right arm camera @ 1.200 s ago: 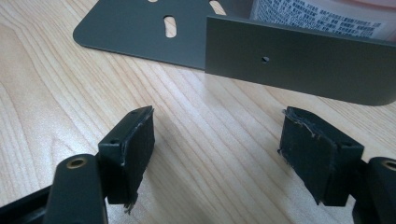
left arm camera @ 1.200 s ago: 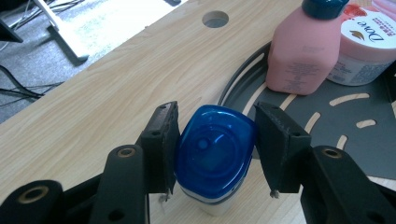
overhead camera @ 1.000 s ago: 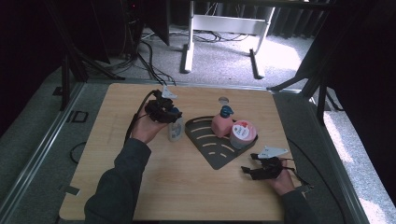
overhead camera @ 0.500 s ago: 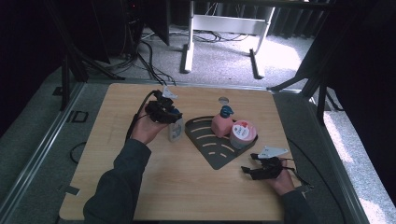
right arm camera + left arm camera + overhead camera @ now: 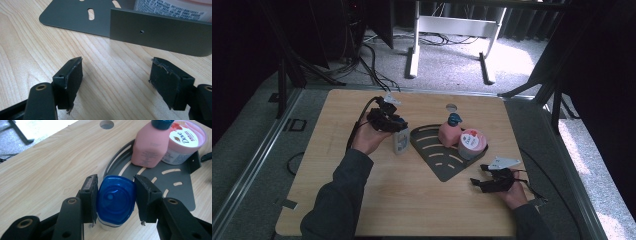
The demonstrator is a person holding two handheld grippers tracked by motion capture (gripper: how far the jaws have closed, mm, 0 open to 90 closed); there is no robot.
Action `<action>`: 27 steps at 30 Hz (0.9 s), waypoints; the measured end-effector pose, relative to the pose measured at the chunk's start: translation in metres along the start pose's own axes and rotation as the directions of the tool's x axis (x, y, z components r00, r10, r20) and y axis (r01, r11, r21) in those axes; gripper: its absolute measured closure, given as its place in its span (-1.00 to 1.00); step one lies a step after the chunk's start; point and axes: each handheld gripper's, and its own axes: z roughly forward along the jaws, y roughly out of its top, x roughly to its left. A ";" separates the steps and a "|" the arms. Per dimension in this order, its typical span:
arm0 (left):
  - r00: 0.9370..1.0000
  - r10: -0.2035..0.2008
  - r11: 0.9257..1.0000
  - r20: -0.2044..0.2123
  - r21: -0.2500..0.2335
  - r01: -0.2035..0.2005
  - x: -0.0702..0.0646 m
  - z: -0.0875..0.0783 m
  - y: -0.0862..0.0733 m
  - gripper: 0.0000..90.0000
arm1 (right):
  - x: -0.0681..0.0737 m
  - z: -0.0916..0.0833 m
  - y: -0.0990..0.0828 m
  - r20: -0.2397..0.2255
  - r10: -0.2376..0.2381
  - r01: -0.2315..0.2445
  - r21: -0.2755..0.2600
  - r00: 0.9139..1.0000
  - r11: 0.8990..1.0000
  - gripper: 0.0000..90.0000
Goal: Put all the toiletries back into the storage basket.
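While the left gripper point(image 5: 116, 195) stands over a blue-capped bottle point(image 5: 115, 199) on the wooden table point(image 5: 362, 200), its two black pads sit against either side of the cap, about half open and closed on it. That bottle stands upright just beside the left edge of the dark grey tray point(image 5: 175, 173), on bare wood and outside the rim. Nothing lies between the bottle and the tray's low edge. On the tray, at its far side, a pink bottle point(image 5: 149, 146) with a dark blue cap stands upright, touching a round pink-lidded jar point(image 5: 186, 137) next to it; the slotted floor nearer the bottle is bare. A round hole point(image 5: 106, 124) is cut in the table beyond the tray. The right gripper point(image 5: 116, 82) rests low on the table near the tray's right upright wall point(image 5: 160, 36), well apart from the left one, its jaws wide with only wood between them
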 end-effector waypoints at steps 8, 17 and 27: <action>0.999 0.051 0.999 -0.011 0.012 -0.051 -0.004 0.002 0.001 0.19 | 0.000 0.000 0.000 0.001 -0.001 0.001 0.000 1.000 1.000 -0.42; 0.997 0.081 0.994 -0.015 0.080 -0.079 -0.004 0.013 -0.001 0.03 | 0.000 0.000 0.000 0.000 0.000 0.000 0.000 1.000 1.000 -0.42; 0.997 0.073 0.991 -0.003 0.116 -0.073 -0.003 0.018 -0.003 0.12 | 0.000 0.000 0.000 0.000 0.001 -0.001 0.000 1.000 1.000 -0.42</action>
